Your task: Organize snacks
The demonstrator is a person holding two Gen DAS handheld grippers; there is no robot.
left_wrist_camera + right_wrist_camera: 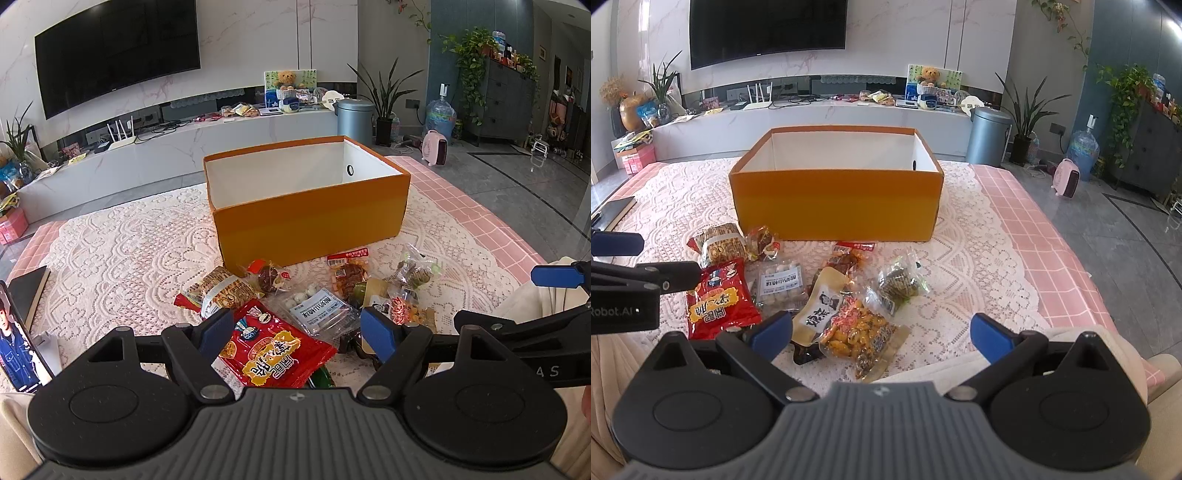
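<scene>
Both sets of fingers were spread wide and held nothing: left gripper (297, 332) hung over the red snack packet (275, 350), right gripper (882, 332) over the orange mixed-nut bag (855, 328).

The snacks lay in 1 loose pile on the lace-covered tabletop (960, 258), just in front of the orange box (834, 199). The box stood open and, from what the left view showed of its white inside, looked empty, so I judged nothing was sorted yet.

Plan for the step, as I read it:
- Left took the red packet first. It lay on top, flat, with a clear edge toward me. Pinch across the sealed edge, not the puffed middle, or the foil slips.
- Right waited or took the nut bag. It overlapped the tan pouch with the cartoon face (822, 306), so lift straight up to avoid dragging the neighbour.
- The clear pack of white balls (781, 282) sat between both reaches; leave it until the top layer was gone.
- Lace could snag a fingertip; close above the cloth, not into it.
- Drop low inside the box, against a wall, to keep rows.
</scene>
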